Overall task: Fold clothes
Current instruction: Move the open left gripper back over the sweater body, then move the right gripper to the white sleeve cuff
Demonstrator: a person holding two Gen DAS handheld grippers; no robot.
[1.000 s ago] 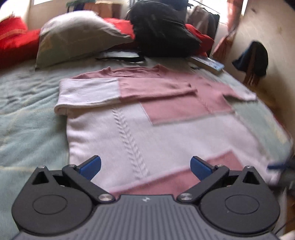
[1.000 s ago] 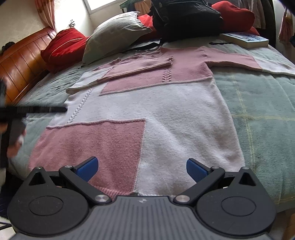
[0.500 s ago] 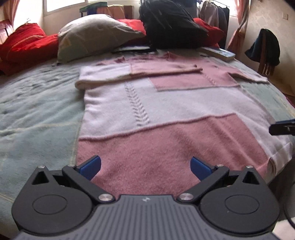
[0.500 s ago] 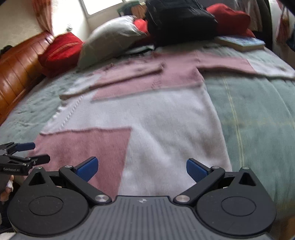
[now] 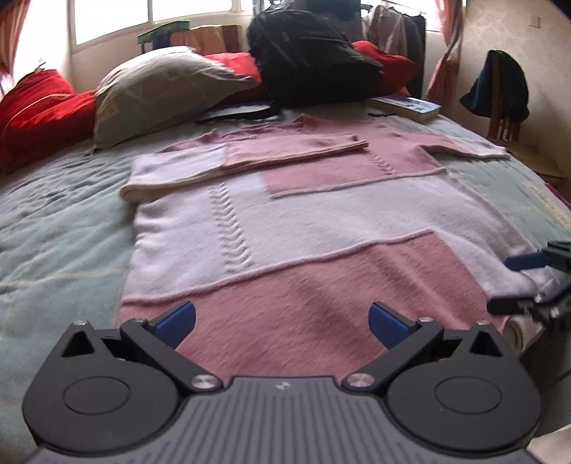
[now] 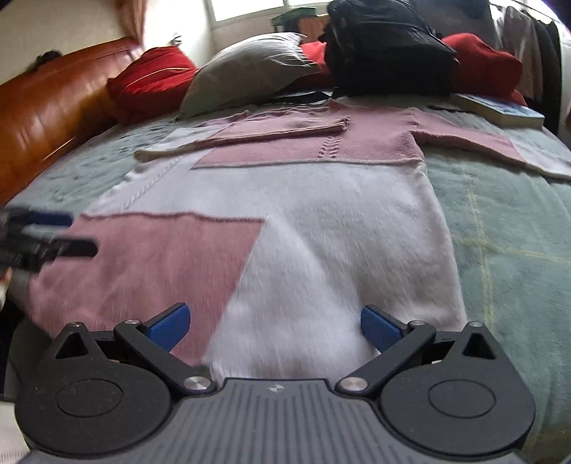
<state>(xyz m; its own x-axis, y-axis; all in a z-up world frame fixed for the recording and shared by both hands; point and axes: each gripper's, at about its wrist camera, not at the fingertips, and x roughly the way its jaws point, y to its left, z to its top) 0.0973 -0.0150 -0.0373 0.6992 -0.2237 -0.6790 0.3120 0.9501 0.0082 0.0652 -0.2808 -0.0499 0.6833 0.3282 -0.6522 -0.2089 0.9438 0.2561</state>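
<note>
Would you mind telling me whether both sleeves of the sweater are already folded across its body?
No, only one sleeve lies across the sweater; the other sleeve stretches out onto the bed cover.

Daylight from the window (image 5: pixel 153 32) washes the bedroom I'm working in: a green bedspread (image 5: pixel 53 221), wooden headboard (image 6: pixel 46 107), red cushions (image 5: pixel 35 107), a grey pillow (image 5: pixel 157 89) and a chair (image 5: pixel 503 117) by the papered wall (image 5: pixel 499 28).

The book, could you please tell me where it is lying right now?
The book lies at the far right of the bed, just right of the black backpack, beyond the sweater's outstretched right sleeve; both wrist views show it.
</note>
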